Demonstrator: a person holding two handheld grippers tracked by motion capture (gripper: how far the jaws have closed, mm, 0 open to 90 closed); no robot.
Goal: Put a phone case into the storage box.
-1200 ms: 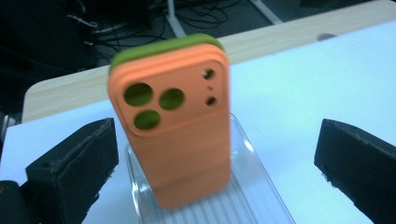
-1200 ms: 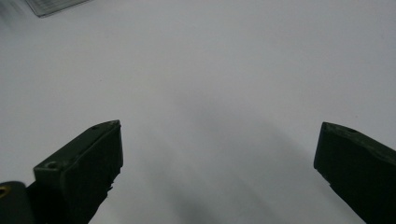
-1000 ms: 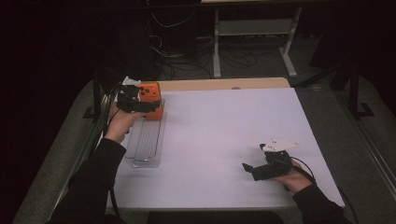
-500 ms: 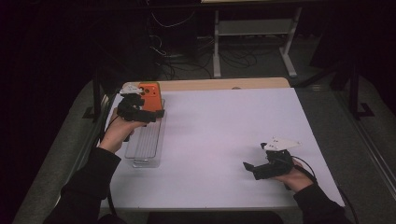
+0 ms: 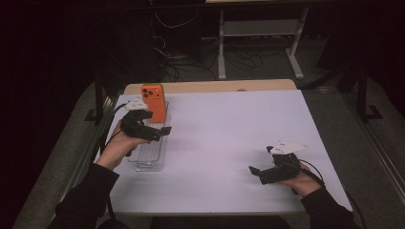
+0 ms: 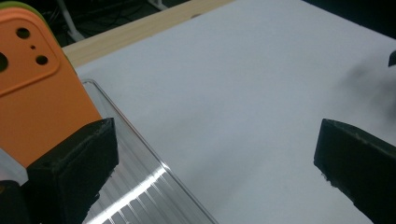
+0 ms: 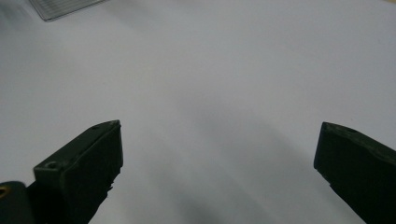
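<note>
Orange phone case (image 5: 154,101) stands upright at the clear tray's (image 5: 148,155) far end, beside the wide-open left tongs (image 5: 160,132) (right tongs (image 5: 255,171) idle, also wide, on the desk (image 5: 229,133)).

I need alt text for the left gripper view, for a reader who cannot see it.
An orange phone case with camera holes stands upright at the far end of a clear ribbed plastic tray on a white table. The left hand-held gripper frames them with its black jaws wide apart.
</note>
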